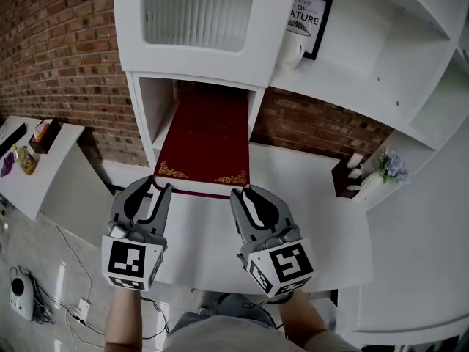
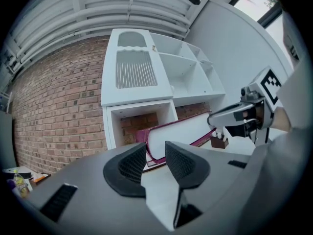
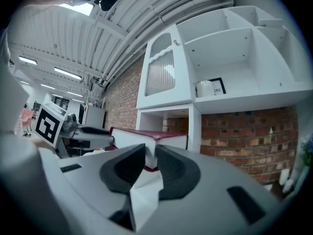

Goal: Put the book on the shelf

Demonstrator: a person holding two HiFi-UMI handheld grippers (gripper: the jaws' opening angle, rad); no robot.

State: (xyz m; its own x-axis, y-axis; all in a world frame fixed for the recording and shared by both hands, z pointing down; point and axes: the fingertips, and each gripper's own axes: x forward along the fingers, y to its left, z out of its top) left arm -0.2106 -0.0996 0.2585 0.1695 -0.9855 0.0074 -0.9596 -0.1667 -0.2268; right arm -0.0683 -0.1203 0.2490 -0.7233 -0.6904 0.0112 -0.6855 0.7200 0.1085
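One book (image 1: 205, 134): flat, dead ahead of both grippers, far half inside the shelf cubby (image 1: 149, 112).
Long axis: straight away from the tips, into the shelf cubby.
Left gripper (image 1: 157, 188): jaws wide, empty, at its near left corner.
Right gripper (image 1: 244, 191): jaws narrower, empty, near right corner.
Nearer hand: neither, dead level.

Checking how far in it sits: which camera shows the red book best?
The head view: the red book lies cover up, its far end inside the shelf opening. Both gripper views show only its page edges and cover rim, partly behind the jaws.
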